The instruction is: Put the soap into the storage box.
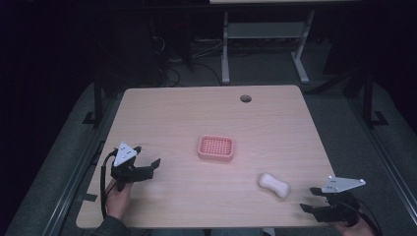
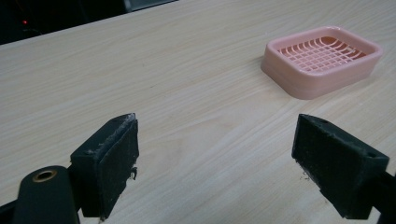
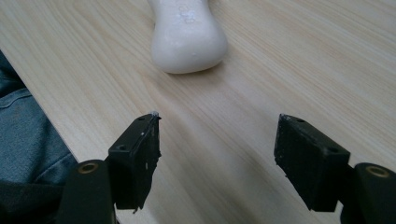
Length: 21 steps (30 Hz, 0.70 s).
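On the desk (image 1: 187,118), near centre: pink slotted soap dish (image 1: 216,148), upright, nothing in it. Toward the near right of the dish and well apart from it: white waisted soap bar (image 1: 274,185), lying flat on bare wood, untouched.

At the near right corner: right tongs (image 1: 309,199), held low over the desk edge, pointed toward the soap bar. Jaws spread wide, nothing between them. In the right gripper view, soap bar (image 3: 189,39) straight ahead of the tongs (image 3: 217,140), near but clear of the pads; bare desk (image 3: 289,70) under the gap.

At the near left: left tongs (image 1: 147,162), held in a hand (image 1: 118,196), aimed toward the dish. Jaws spread wide, gripping nothing. In the left gripper view, soap dish (image 2: 322,59) ahead and toward the upper right, well apart from the tongs (image 2: 215,154); plain desk (image 2: 163,74) between the pads.
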{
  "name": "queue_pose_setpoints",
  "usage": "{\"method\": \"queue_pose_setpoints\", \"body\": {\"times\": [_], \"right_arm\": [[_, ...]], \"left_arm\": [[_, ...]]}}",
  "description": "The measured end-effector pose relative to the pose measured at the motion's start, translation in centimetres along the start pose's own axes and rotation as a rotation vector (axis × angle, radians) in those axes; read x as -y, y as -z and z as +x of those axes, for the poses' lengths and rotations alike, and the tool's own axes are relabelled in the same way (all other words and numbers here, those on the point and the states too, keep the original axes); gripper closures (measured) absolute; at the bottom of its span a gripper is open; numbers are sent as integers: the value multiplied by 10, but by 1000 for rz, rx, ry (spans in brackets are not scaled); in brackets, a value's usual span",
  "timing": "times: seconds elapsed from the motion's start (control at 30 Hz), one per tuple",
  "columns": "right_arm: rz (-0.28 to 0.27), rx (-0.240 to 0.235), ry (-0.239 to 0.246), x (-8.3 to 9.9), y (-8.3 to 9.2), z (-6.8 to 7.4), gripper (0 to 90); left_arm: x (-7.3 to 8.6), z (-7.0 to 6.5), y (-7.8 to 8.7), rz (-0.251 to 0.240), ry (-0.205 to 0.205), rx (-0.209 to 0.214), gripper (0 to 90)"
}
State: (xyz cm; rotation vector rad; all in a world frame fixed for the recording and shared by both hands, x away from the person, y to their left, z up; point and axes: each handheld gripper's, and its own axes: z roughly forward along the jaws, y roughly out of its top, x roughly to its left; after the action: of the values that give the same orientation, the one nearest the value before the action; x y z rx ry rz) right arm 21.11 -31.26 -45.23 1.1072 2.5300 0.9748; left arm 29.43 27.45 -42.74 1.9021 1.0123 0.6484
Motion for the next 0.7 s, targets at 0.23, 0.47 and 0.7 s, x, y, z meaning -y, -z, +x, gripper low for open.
{"method": "queue_pose_setpoints", "body": {"times": [0.23,0.47,0.7], "right_arm": [[3,-1,23,-5,-1,3,299],[18,-1,42,-13,-2,7,287],[43,-10,62,-25,-4,9,277]], "left_arm": [[-1,-1,1,-6,-11,0,146],[0,0,1,-4,-3,1,146],[0,1,2,-8,-1,-5,146]]}}
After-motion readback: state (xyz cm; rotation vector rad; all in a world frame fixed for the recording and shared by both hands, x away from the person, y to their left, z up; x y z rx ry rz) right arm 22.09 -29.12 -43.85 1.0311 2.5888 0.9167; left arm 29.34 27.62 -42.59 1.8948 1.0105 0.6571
